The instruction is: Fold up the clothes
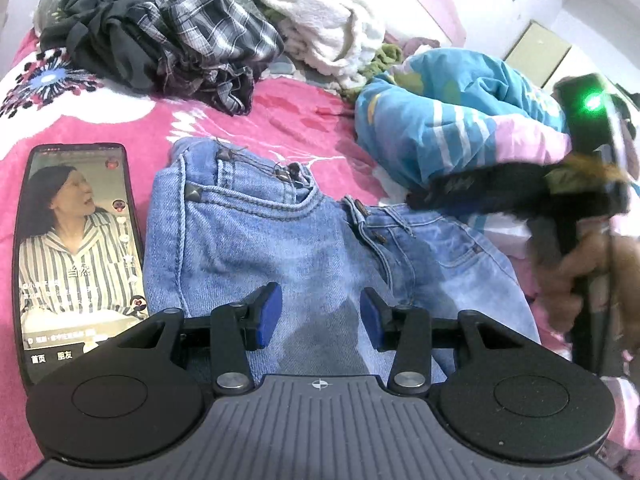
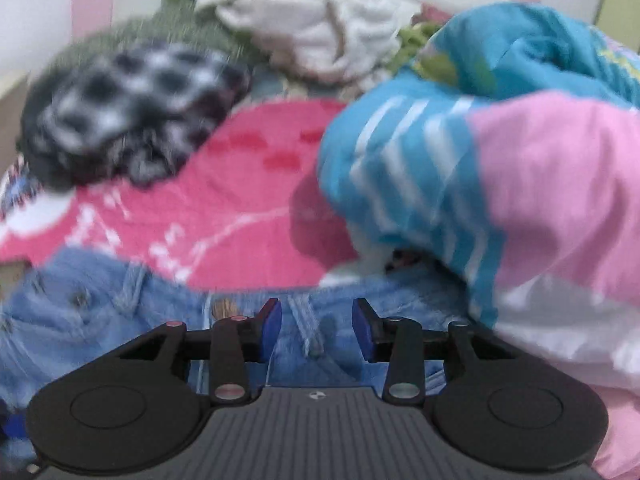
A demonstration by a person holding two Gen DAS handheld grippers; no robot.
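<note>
Lying spread beneath both parted tools (image 1: 320, 314) (image 2: 317, 330): jeans (image 1: 248, 240).

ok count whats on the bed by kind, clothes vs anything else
Clothes: 5, namely jeans, plaid shirt, black garment, white fleece, blue-pink garment
Phones: 1, the phone
Total: 6; further pieces at the back of the pile are too hidden to count.
</note>
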